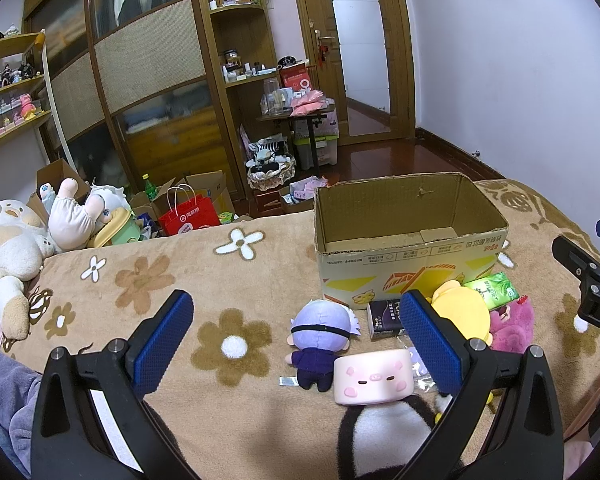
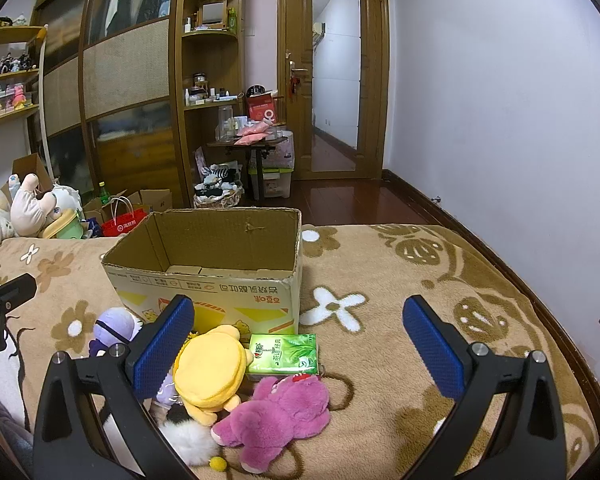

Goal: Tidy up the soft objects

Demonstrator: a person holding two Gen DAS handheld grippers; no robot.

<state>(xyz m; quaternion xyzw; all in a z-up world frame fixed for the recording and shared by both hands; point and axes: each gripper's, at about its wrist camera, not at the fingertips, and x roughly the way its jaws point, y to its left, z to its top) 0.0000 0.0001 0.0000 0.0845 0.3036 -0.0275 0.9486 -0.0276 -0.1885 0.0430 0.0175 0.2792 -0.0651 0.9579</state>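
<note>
Brown cardboard, open at the top and bare inside as far as both views show: the box (image 1: 410, 236) on the flowered bed blanket (image 1: 172, 280) holds nothing yet, so the sorting looks barely begun, if at all. Everything soft lies in a loose heap on the near side of the box: a lilac-haired doll (image 1: 322, 340), a pink pig cushion (image 1: 374, 376), a yellow plush (image 2: 212, 368), a magenta bear (image 2: 280, 404) and a black-and-white furry toy (image 1: 384, 436). A green tissue pack (image 2: 282, 354) and a dark packet (image 1: 384, 318) lie among them, just beside the box's near wall.

The left gripper (image 1: 296, 334) has its jaws spread wide and holds nothing; the doll and the pig cushion lie between them, nearer the right jaw. The right gripper (image 2: 298, 340) is likewise wide apart and empty; the yellow plush touches or sits just beside its left jaw, and the bear lies near and left of centre.
</note>
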